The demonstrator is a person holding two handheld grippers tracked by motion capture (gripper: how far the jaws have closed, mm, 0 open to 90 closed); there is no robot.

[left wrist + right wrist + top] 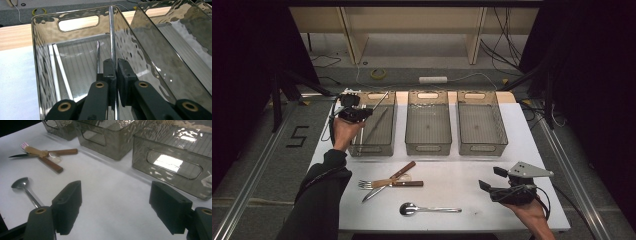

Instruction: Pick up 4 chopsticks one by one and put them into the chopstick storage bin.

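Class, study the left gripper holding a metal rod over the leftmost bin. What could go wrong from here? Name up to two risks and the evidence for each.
1. The left gripper pinches the thin metal rod low down on a smooth shaft, so it may slip or swing before release.
2. Another rod already lies in the leftmost bin; a dropped piece could strike it or the clear wall and bounce.

A: so how are the cams set up?

B: high view sits above the near edge, facing forward and down over the whole white table [452, 175]. left gripper view rides close behind its jaws, peering into the leftmost bin [45, 62]. right gripper view looks low over the tabletop past its spread jaws; it shares the spoon [21, 183] with the high view.
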